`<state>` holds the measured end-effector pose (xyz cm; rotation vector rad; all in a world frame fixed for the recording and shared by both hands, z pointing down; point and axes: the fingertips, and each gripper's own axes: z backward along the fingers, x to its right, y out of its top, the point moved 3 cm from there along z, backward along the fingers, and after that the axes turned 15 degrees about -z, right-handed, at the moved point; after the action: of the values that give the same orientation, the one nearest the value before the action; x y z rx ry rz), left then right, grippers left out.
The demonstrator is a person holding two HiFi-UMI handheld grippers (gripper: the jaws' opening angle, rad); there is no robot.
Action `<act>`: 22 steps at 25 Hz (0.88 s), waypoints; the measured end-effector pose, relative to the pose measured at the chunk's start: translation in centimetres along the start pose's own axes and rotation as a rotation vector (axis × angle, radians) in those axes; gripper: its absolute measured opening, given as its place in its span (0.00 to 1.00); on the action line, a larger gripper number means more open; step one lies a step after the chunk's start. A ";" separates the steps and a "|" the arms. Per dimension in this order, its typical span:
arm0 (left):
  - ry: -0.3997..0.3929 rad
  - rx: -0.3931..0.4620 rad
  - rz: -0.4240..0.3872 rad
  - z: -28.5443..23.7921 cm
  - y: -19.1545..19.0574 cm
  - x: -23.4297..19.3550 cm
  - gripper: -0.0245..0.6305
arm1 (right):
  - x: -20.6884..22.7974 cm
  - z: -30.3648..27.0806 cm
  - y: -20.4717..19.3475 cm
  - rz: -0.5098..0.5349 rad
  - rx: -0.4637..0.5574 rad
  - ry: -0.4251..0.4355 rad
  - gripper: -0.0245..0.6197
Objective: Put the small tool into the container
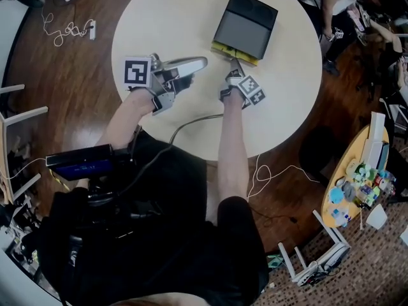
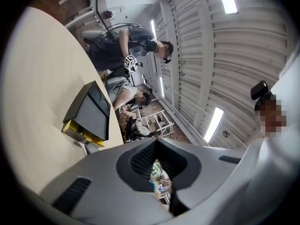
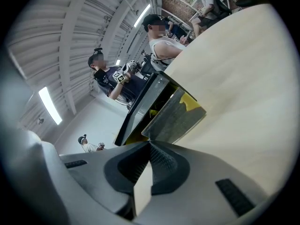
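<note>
Closest in, both forearms reach in over the near edge of the round tabletop, and a grey cable trails across that edge between them. The left gripper hangs above the near-left part of the tabletop, lying level and pointing across toward the middle, with its marker cube at the back. Its jaws are pressed together with nothing between them. Further in is the right gripper, near the middle of the tabletop and tipped slightly downward, aimed straight at the container. Its jaws are closed too, and their tips sit right at the lower corner of a grey flap that leans out from the container's near side (whether they nip that corner, its own view doesn't settle). Now the container itself: a dark box with a grey lid, sitting on the far-right part of the tabletop and turned at an angle to the edge, with a yellow lining showing along its near side. The small tool can't be picked out in any view. Beyond the far edge, a person stands holding another cube-marked gripper.
</note>
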<state>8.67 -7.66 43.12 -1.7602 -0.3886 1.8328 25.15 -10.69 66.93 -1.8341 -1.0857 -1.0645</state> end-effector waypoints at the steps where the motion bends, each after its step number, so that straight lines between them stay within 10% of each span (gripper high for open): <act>1: 0.000 0.000 -0.001 0.0 0.0 0.0 0.03 | 0.0 -0.1 0.1 0.000 0.001 -0.001 0.02; 22: 0.006 -0.009 -0.001 0.0 -0.2 -0.1 0.03 | -0.7 -1.5 1.0 0.008 -0.004 0.002 0.02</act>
<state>8.68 -7.51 43.31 -1.7710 -0.3954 1.8278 25.47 -12.57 66.64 -1.8383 -1.0749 -1.0643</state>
